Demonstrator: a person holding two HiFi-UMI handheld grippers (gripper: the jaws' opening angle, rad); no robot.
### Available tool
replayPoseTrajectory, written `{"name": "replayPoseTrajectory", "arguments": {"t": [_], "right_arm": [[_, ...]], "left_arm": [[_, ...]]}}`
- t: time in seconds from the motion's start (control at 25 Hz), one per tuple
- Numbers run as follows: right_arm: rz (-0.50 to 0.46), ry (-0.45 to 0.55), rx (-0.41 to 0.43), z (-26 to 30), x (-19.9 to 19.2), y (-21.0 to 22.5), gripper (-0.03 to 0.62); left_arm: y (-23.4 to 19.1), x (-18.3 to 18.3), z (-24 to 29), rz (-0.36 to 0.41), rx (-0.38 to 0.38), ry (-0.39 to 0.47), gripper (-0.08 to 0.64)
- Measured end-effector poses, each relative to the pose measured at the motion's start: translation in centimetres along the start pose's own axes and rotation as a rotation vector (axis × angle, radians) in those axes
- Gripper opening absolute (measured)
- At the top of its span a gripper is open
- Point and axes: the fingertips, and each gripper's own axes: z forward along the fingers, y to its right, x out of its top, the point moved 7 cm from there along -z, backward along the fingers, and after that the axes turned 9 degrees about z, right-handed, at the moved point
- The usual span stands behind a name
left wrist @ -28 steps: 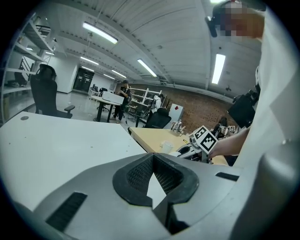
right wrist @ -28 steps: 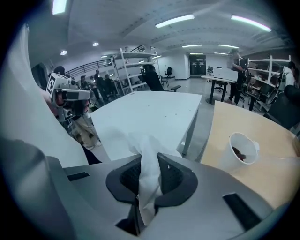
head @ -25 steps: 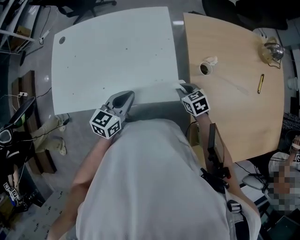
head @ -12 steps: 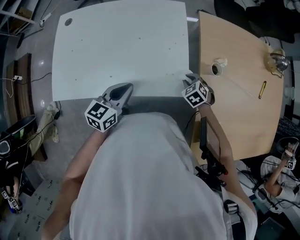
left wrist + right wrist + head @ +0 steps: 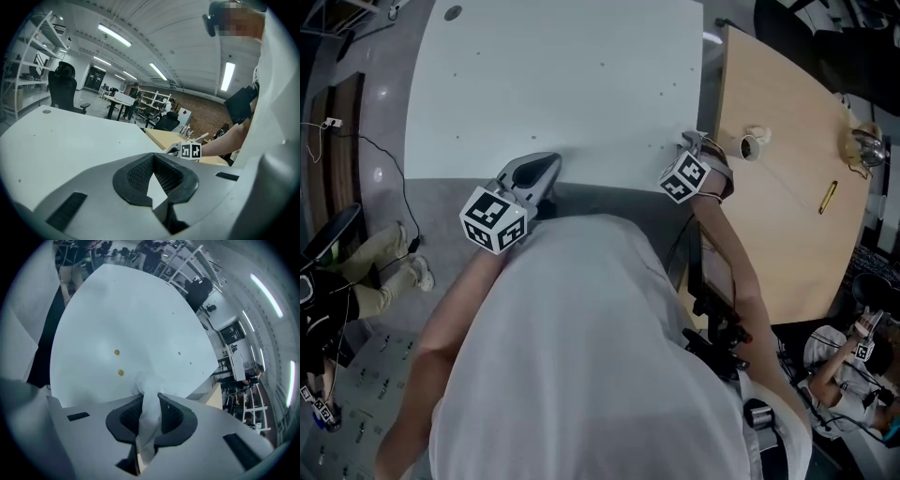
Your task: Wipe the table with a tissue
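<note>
Nearest me, my left gripper point(image 5: 551, 161) sits at the near edge of the white table point(image 5: 562, 75), fingers pressed together on nothing. My right gripper point(image 5: 692, 141) is at the table's near right corner, pinching the tissue point(image 5: 150, 418). The tissue's long axis runs along the jaws, and its crumpled end pokes past the tips toward the tabletop. Only the right gripper view shows the tissue, with two yellowish spots point(image 5: 116, 352) just beyond it; the head view hides it. Farther right is the wooden table point(image 5: 787, 216).

Matt white table point(image 5: 553, 84), soft paper tissue point(image 5: 151, 413)
</note>
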Motion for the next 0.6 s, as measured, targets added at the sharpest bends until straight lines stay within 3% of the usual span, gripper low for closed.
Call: {"name": "replayPoseTrajectory", "arguments": {"t": [0.24,0.6], "right_arm": [[-0.270,-0.015,-0.063,-0.8,1.5,-1.8,0.044],[-0.421,0.005,-0.053,-2.2,2.0,-4.4,0.044]], "left_arm": [[-0.8,0.1,0.1,-0.012,-0.004,0.008,0.006],[-1.1,-0.2,-0.4,-0.022,-0.012,0.008,0.005]]}}
